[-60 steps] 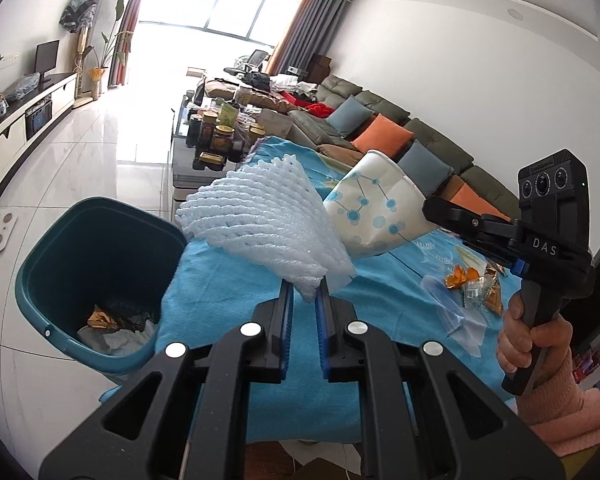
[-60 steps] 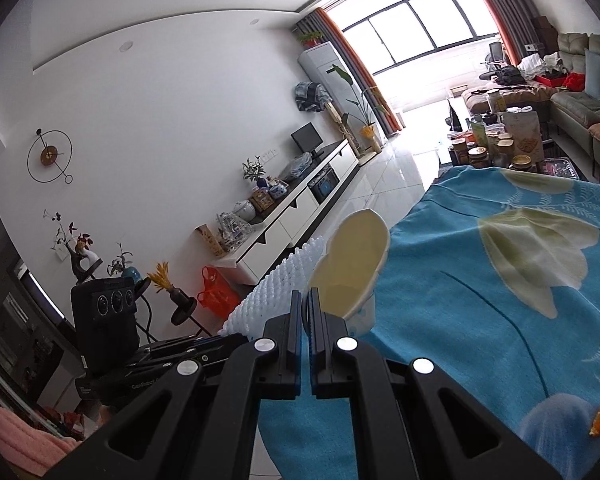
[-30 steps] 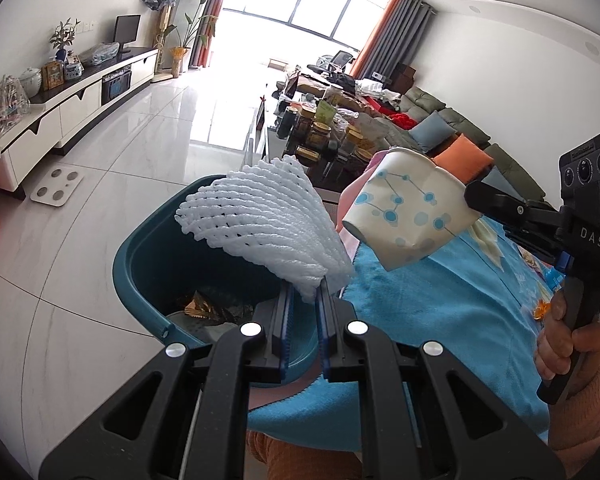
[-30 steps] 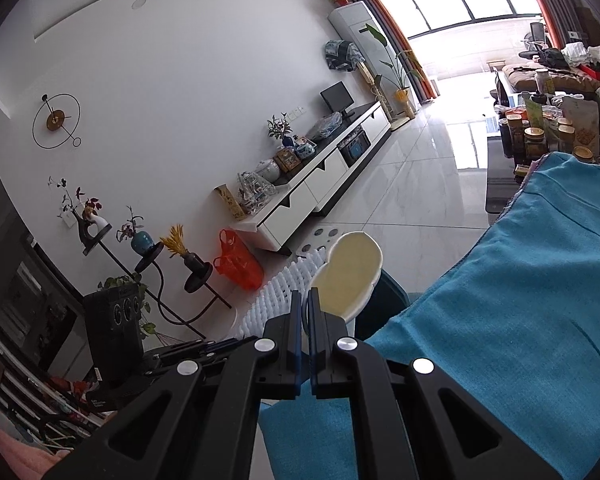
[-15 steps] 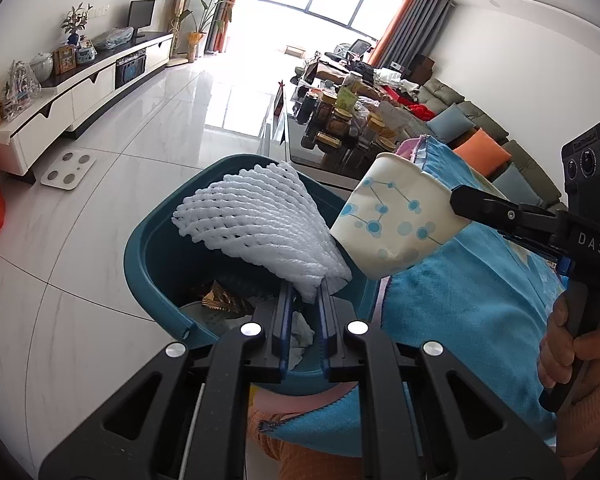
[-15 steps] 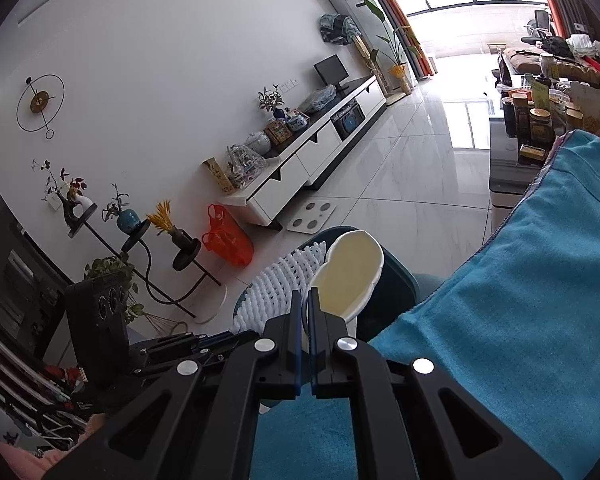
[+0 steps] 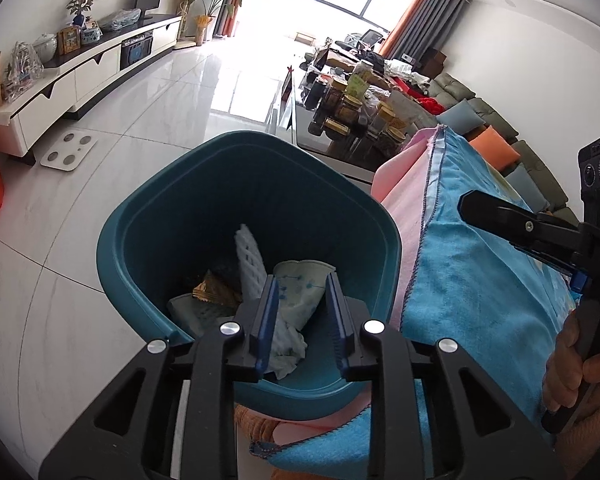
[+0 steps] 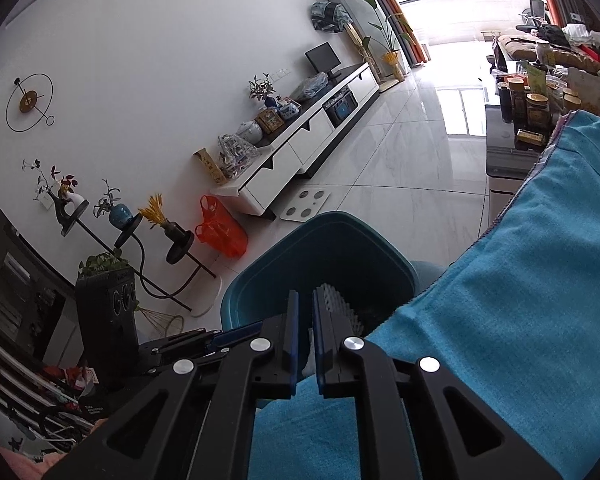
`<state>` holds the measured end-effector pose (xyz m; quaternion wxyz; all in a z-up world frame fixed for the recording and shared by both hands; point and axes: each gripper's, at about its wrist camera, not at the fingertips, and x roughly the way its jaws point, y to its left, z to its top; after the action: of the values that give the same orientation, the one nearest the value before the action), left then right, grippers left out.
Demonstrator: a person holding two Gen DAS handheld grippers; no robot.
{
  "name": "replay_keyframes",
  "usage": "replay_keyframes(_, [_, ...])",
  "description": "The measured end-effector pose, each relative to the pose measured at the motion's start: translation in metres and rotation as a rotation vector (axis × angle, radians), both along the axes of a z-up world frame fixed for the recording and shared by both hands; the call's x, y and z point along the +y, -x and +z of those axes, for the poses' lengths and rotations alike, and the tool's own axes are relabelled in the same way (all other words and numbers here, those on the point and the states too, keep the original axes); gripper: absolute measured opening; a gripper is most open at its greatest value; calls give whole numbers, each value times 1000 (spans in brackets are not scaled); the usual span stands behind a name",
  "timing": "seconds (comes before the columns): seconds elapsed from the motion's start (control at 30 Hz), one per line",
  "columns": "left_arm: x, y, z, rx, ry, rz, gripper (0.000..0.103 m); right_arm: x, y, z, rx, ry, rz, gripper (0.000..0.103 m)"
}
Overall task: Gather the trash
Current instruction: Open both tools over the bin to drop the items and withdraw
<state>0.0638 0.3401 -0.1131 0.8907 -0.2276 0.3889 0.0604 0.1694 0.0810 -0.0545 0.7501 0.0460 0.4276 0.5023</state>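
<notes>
A teal trash bin (image 7: 140, 240) stands on the floor beside the table; it also shows in the right wrist view (image 8: 256, 280). Inside it lie a white foam fruit net (image 7: 250, 260), a paper cup with blue dots (image 7: 300, 284), crumpled tissue and a gold wrapper. My left gripper (image 7: 302, 320) is open and empty, right above the bin. My right gripper (image 8: 303, 338) is open a little and empty, also over the bin's edge; it shows from the side in the left wrist view (image 7: 516, 220). The foam net (image 8: 340, 308) shows just past its fingers.
The table with a blue cloth (image 7: 480, 272) over a pink one is to the right of the bin. A low table with jars (image 7: 352, 108) and a sofa are behind. A white TV cabinet (image 7: 80, 76), a floor scale (image 7: 70, 152) and an orange bag (image 8: 220, 236) are to the left.
Both grippers have opened over the bin. The foam net and the paper cup have dropped out of them into the bin. Both grippers have tilted further down towards the bin.
</notes>
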Motion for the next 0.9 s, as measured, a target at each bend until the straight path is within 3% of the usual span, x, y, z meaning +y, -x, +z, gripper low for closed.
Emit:
replay_keyframes(0.1, [-3,0,-1,-14,13,0,27,-11,1,6,-11,-10,-13,11])
replay_keyframes(0.17, [-6,2,2,-30,12,0,31,-19,3,10,-31,-17,-21,18])
replay_keyframes(0.4, [-35,22,30,-118,-38,-57,44,-59,19,23,-92,-34,-43,27])
replay_keyframes(0.47, [-50,26,40,-151,-49,-92,47,-74,26,28,-120,-36,-57,30])
replay_keyframes(0.53, [-68,28,48,-174,-62,-132,57,-91,33,32,-143,-37,-73,32])
replay_keyframes(0.9, [-199,25,66,-246,-64,-456,66,-216,62,36,-231,11,-315,46])
